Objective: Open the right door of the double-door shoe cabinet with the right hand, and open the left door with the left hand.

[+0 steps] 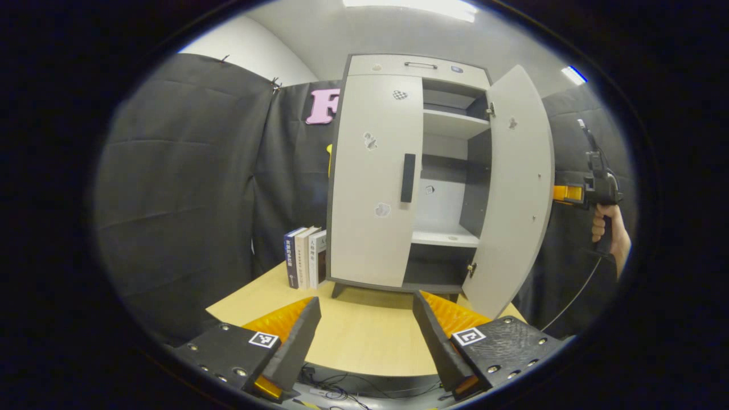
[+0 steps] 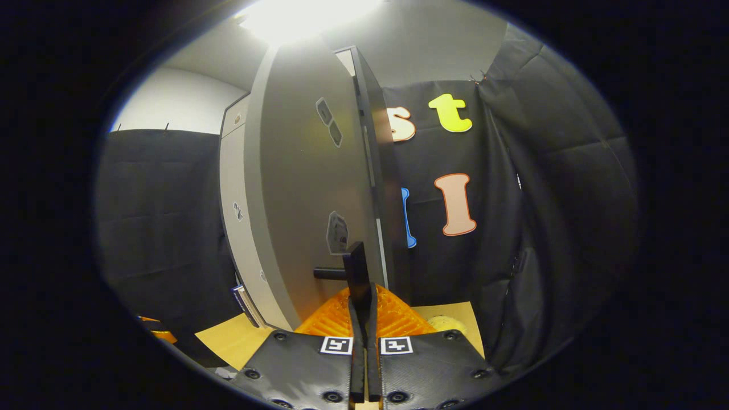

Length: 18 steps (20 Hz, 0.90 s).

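The shoe cabinet [image 1: 393,171] stands on the wooden table [image 1: 364,336], right door [image 1: 515,193] swung open, left door [image 1: 373,182] closed. The left gripper [image 1: 367,336] hangs wide open, empty; the right gripper [image 2: 364,285], fingers together, apparently touches the right door's handle [image 2: 330,274].

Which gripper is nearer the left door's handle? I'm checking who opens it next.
Left. The left gripper hovers open over the table, facing the left door's handle; the right gripper is shut at the opened right door.

R door [image 1: 515,188] open, L door [image 1: 376,176] shut
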Tool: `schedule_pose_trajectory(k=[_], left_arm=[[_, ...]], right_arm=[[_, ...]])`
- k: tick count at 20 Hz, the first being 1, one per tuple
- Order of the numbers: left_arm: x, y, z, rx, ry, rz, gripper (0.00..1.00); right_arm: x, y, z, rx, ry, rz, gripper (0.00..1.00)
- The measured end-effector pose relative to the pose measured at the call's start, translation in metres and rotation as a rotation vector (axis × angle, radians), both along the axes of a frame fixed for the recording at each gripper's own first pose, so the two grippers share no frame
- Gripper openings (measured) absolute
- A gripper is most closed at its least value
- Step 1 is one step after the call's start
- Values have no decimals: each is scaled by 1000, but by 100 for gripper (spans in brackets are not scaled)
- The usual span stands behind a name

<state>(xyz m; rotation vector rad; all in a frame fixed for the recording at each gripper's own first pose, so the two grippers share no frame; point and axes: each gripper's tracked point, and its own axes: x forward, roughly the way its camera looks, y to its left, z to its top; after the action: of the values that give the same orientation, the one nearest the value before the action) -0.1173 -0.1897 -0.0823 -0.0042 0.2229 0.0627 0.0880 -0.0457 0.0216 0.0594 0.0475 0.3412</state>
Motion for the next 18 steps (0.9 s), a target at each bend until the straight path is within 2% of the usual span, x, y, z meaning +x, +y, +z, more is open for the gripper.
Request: schedule_pose_trajectory(k=[3,4,5,8,14,16,17,18], left_arm=[[2,2,2,16,-9,-7,96],[2,2,3,21,-9,-7,94],[2,2,3,24,-8,-7,94],[3,4,4,19,-3,-2,96],[2,5,4,12,32,9,96],[2,2,4,-4,31,-2,96],[2,-1,4,-13,29,-15,96],[3,-5,5,-22,24,-38,96]], right_arm=[[-2,0,0,23,10,-21,4],[-2,-1,0,21,8,-35,7],[-1,-1,-2,7,6,-44,4],[-1,-9,-3,-34,14,-104,4],[-8,-13,-7,-39,66,-191,4],[-17,-16,-9,-35,90,-210,6],[-23,-16,-11,-30,103,-222,1],[-27,-17,-12,-21,111,-234,4]])
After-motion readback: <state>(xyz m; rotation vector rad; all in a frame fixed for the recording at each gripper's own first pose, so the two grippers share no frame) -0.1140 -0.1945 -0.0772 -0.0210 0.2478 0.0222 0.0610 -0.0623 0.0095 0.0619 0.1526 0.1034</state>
